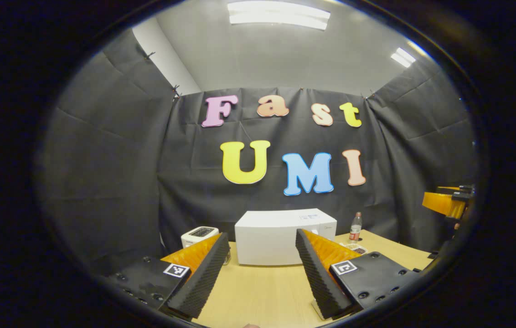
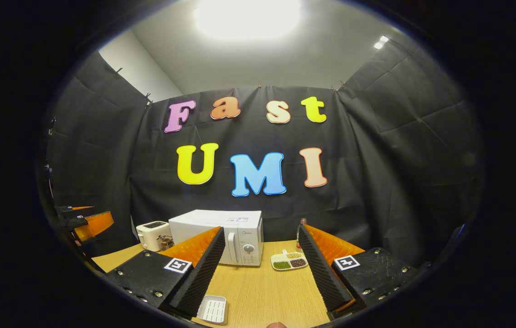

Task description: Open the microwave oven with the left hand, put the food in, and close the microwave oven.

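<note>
Microwave oven (image 2: 221, 237) stands shut at the bench (image 2: 267, 291) rear, a rigid, heavy box best taken by its vertical door handle (image 2: 231, 246); left gripper (image 1: 260, 273) and right gripper (image 2: 262, 278) both gape, empty.

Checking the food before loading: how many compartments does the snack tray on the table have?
3. The tray beside the microwave shows a green-filled compartment at left, a pale one at top and a dark one at right. None seems hidden.
</note>
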